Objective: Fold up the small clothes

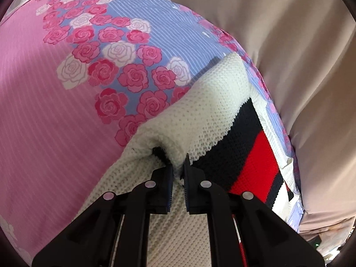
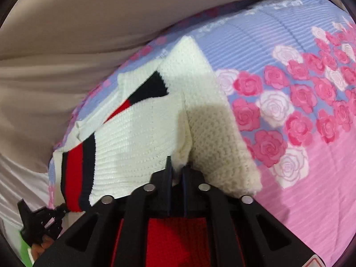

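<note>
Sweater (image 1: 200,115) knit is pinched in my left gripper (image 1: 178,166) and my right gripper (image 2: 176,169), draping ahead onto the rose-print bedspread (image 1: 55,111). I judge both should carry the edge over evenly, keeping it taut so the fold lands square.

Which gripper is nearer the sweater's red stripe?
Left. The left gripper pinches white knit right beside the red stripe; the right gripper grips the sweater farther from it.

White knit sweater (image 2: 142,138) with black and red stripes, partly folded, bunched, lying on floral bedsheet (image 2: 311,155)
</note>
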The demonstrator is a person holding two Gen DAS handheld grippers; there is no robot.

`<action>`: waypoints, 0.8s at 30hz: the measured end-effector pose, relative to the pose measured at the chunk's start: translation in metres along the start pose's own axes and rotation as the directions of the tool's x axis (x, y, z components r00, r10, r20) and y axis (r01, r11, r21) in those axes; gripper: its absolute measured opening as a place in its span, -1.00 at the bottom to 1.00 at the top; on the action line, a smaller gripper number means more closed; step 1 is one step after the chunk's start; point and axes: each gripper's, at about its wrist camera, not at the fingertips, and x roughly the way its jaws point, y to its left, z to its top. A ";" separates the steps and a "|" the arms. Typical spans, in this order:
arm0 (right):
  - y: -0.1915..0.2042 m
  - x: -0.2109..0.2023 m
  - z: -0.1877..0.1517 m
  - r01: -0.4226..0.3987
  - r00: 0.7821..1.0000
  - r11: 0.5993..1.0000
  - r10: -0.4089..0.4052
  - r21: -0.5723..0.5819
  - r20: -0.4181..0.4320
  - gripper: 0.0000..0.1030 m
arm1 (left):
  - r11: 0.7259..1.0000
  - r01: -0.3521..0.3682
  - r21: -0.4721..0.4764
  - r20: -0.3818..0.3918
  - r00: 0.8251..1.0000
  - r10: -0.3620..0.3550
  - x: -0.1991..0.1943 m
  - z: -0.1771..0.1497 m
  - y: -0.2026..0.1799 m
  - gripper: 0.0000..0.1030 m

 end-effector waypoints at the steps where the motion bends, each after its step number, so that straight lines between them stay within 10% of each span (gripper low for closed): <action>1: 0.006 -0.012 0.001 0.029 0.999 1.000 -0.029 -0.002 0.029 -0.79 | 1.000 0.003 -0.004 -0.001 1.000 -0.003 0.000 0.000 0.002 -0.84; 4: 0.040 -0.056 -0.003 0.118 0.976 0.990 -0.101 -0.077 0.191 -0.63 | 1.000 0.016 -0.003 0.001 1.000 -0.016 -0.002 -0.001 0.003 -0.84; 10: 0.189 0.028 0.004 -0.165 0.984 0.871 0.116 -0.462 -0.132 -0.51 | 0.999 0.037 0.010 0.000 0.999 -0.037 -0.003 -0.001 0.005 -0.83; 20: 0.315 0.172 -0.020 -0.182 0.958 0.693 -0.034 -0.698 -0.283 0.06 | 0.996 0.081 0.031 -0.034 0.996 -0.080 -0.002 0.003 0.010 -0.83; 21: 0.307 0.165 -0.022 -0.182 0.963 0.678 -0.024 -0.712 -0.270 -0.08 | 0.996 0.090 0.029 -0.035 0.995 -0.089 -0.002 0.003 0.013 -0.83; 22: 0.309 0.164 -0.021 -0.203 0.959 0.668 -0.013 -0.716 -0.284 -0.85 | 0.995 0.099 0.028 -0.037 0.995 -0.098 -0.002 0.003 0.014 -0.83; 24: 0.315 0.159 -0.010 -0.203 0.964 0.680 0.014 -0.705 -0.264 -0.88 | 0.994 0.107 0.033 -0.040 0.994 -0.106 -0.003 0.004 0.015 -0.83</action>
